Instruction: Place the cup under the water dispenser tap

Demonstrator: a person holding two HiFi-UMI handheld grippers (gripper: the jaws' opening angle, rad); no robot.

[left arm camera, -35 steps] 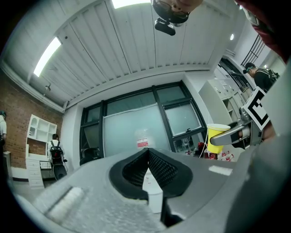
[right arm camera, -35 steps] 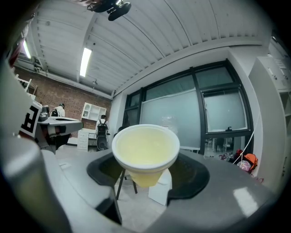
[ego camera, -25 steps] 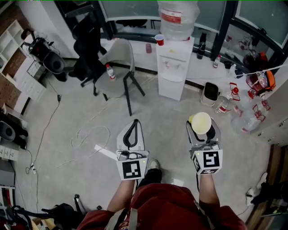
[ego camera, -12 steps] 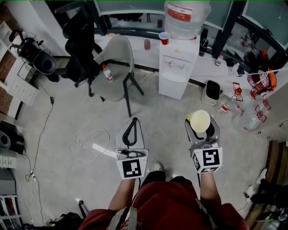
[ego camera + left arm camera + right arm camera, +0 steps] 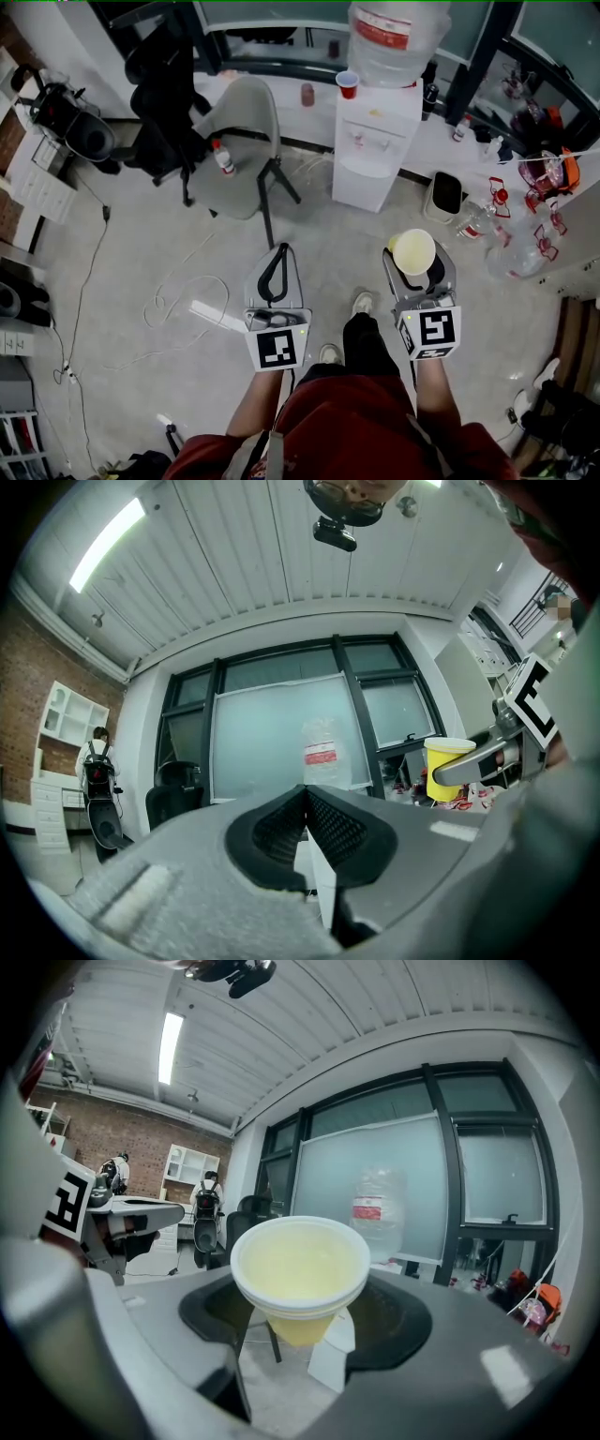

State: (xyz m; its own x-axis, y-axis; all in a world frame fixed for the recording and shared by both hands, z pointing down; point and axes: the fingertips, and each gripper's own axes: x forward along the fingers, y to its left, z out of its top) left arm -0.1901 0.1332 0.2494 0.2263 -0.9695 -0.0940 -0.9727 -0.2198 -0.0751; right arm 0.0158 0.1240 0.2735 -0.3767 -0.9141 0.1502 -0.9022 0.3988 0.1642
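A pale yellow cup (image 5: pixel 412 250) stands upright between the jaws of my right gripper (image 5: pixel 413 257), which is shut on it; in the right gripper view the cup (image 5: pixel 300 1274) fills the middle and looks empty. Some way ahead across the floor, the white water dispenser (image 5: pixel 375 150) stands against the window wall with a big bottle (image 5: pixel 396 37) on top. Its taps (image 5: pixel 370 142) face me. My left gripper (image 5: pixel 275 274) is level beside the right one, shut and holding nothing; its pads (image 5: pixel 323 822) meet. The left gripper view also shows the cup (image 5: pixel 448 766) at the right.
A red cup (image 5: pixel 348 84) sits on the dispenser's top. A grey chair (image 5: pixel 246 141) and a black office chair (image 5: pixel 169 75) stand to the left. A small bin (image 5: pixel 444 195) and empty bottles (image 5: pixel 487 225) lie to the right. Cables (image 5: pixel 187 291) trail over the floor.
The person has stepped forward, one foot now ahead, and both grippers have moved closer to the dispenser. The cup stays in the right gripper.
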